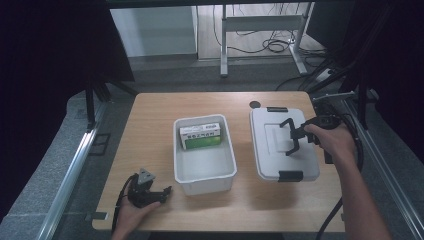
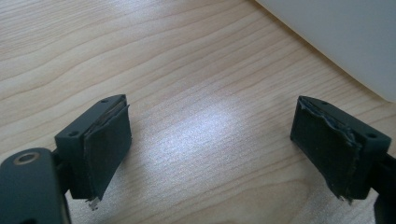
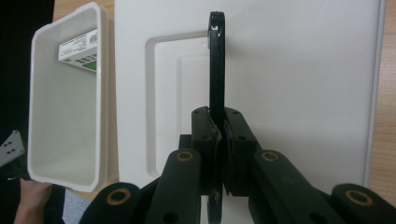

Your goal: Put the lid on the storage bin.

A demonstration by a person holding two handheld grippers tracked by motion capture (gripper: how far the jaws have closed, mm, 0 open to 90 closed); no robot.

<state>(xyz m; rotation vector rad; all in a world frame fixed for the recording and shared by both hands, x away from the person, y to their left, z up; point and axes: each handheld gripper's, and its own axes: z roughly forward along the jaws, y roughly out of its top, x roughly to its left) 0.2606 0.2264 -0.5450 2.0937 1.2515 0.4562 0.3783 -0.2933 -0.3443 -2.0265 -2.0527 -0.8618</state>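
While the right gripper [image 3: 217, 154] pinches a thin black handle [image 3: 216, 60] between nearly closed jaws above the white lid [image 1: 282, 145], the grip covers only the handle's near end. That narrow hold looks likely to let the handle twist or slip free if the lid is lifted, and the lid could tilt and knock the open bin [image 1: 204, 177] just beside it. A green-and-white box [image 1: 201, 136] lies at the bin's far end. Near the front edge of the wooden surface [image 1: 150, 115], the left gripper [image 1: 150, 192] rests low, jaws wide apart and holding nothing, too far off to steady the bin.
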